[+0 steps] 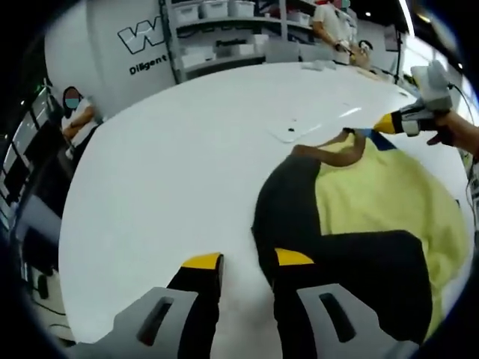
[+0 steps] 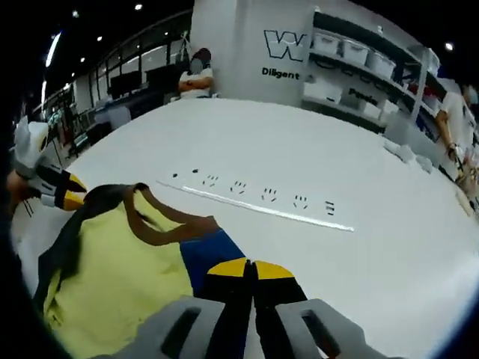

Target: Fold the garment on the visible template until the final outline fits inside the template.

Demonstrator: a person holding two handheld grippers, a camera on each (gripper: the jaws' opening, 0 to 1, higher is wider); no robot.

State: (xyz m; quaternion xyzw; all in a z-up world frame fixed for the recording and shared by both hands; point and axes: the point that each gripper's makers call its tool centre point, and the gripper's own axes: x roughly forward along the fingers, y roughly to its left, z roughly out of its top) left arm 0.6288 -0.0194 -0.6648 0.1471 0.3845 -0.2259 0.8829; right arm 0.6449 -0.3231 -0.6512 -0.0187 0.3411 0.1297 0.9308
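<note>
One garment [image 1: 374,217] lies on one large white table [image 1: 172,172]: a yellow top with black side panels, a brown neckline and a blue patch near the collar. In the left gripper view it sits on the right half of the table, just ahead of the jaws.

The left gripper [image 1: 247,259] has its two yellow-tipped jaws spread apart, one tip over bare table, the other over the black edge of the garment; nothing is between them. The right gripper [image 2: 249,267] has its two jaws pressed together at the blue patch, and whether cloth is caught between them cannot be told. In the left gripper view it shows at the collar end, held by a hand [image 1: 449,127].

A row of small marks and one pale line [image 2: 269,206] run across the table beyond the garment. Two people [image 1: 75,116] stand by the far edges, near shelves [image 2: 359,67] of white bins.
</note>
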